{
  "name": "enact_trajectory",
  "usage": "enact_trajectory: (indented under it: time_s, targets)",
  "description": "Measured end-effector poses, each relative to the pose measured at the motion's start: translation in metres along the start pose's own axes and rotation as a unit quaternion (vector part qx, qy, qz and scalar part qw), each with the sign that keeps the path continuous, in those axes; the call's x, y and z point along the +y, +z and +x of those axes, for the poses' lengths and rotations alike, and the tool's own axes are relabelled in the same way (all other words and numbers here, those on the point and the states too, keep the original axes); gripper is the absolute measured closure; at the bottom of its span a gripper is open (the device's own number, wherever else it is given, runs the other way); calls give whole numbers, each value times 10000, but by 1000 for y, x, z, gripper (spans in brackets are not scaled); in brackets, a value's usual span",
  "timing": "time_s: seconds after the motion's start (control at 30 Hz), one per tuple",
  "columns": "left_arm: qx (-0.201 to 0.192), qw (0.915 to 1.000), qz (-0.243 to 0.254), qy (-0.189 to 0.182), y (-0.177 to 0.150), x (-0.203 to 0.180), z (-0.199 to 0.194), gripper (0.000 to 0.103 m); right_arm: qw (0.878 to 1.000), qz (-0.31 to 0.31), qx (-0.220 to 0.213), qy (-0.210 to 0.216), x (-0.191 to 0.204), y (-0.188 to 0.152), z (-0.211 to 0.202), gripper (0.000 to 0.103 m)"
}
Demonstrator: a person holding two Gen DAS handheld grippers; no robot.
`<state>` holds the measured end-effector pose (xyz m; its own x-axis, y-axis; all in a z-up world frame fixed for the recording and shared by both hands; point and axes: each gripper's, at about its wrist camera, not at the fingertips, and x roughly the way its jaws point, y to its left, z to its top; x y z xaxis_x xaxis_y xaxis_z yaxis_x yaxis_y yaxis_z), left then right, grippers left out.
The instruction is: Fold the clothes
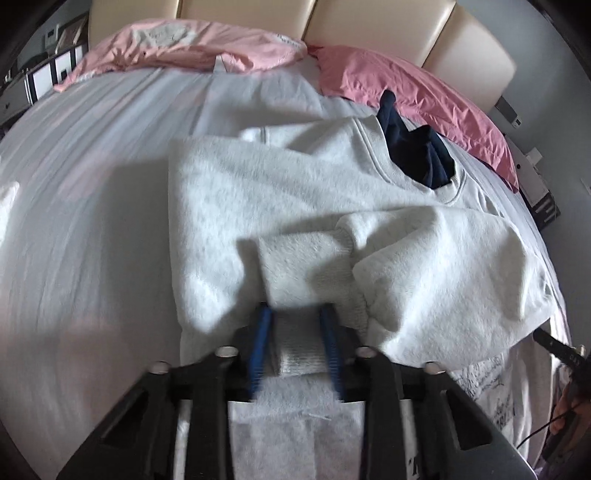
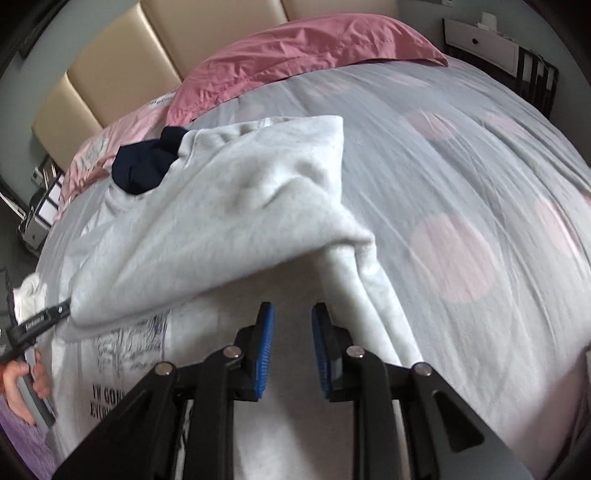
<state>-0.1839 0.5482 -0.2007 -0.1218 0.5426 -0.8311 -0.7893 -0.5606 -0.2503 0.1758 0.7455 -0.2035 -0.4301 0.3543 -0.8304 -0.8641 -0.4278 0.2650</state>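
A light grey sweatshirt point(image 1: 295, 192) lies partly folded on the bed, its fleece inside showing; it also shows in the right wrist view point(image 2: 221, 221). My left gripper point(image 1: 295, 314) is shut on the sweatshirt's ribbed cuff point(image 1: 299, 354) and holds it just above the garment. My right gripper point(image 2: 292, 314) is open, its blue pads point(image 2: 265, 350) apart over the sweatshirt's printed front point(image 2: 129, 354), beside a lifted fold point(image 2: 369, 288). A dark navy garment point(image 1: 417, 151) lies at the collar, also seen in the right wrist view point(image 2: 144, 166).
The bed has a grey cover with pale pink dots point(image 2: 461, 184). Pink pillows point(image 1: 413, 88) lie by the beige padded headboard point(image 1: 369, 26). A nightstand point(image 2: 484, 44) stands at the far right, shelves point(image 1: 48, 66) at the left.
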Motion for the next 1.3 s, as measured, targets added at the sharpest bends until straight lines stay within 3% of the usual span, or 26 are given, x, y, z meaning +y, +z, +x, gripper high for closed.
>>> enact_trajectory:
  time_s: [0.03, 0.2, 0.27, 0.4, 0.47, 0.67, 0.73, 0.8, 0.97, 1.13, 1.3]
  targets:
    - [-79, 10000, 17, -2, 1, -1, -3, 90, 10000, 2, -63, 17, 0, 4, 3, 82]
    - [-683, 9974, 194, -110, 17, -14, -35, 94, 9989, -8, -340, 323, 7, 17, 7, 82]
    - [-825, 9963, 239, 10, 24, -17, -46, 94, 9990, 152, -339, 234, -1, 16, 8, 82]
    - [-662, 9967, 256, 391, 26, -6, -35, 95, 9983, 481, -334, 43, -17, 14, 10, 86]
    - [-519, 9978, 141, 390, 22, 1, -22, 95, 9974, 645, -331, -53, -25, 13, 11, 97]
    - [-358, 9966, 362, 646, 13, 2, -3, 96, 9924, 1136, -322, -341, -50, 10, 13, 100]
    - [-318, 9971, 327, 601, 11, 4, -2, 96, 9904, 1338, -271, -202, -59, 9, 16, 100]
    - [-197, 9977, 353, 550, 9, 5, 2, 95, 9927, 1154, -220, -266, -52, 9, 15, 100]
    - [-230, 9958, 640, 618, 7, -7, -18, 87, 9955, 928, -101, -130, -39, 1, -3, 93]
    - [-413, 9917, 1003, 685, -8, -16, -67, 53, 9956, 916, -134, 168, -29, -3, -32, 93]
    - [-571, 9913, 1082, 482, -36, -19, -124, 39, 9966, 370, -353, 639, 5, -9, -81, 78]
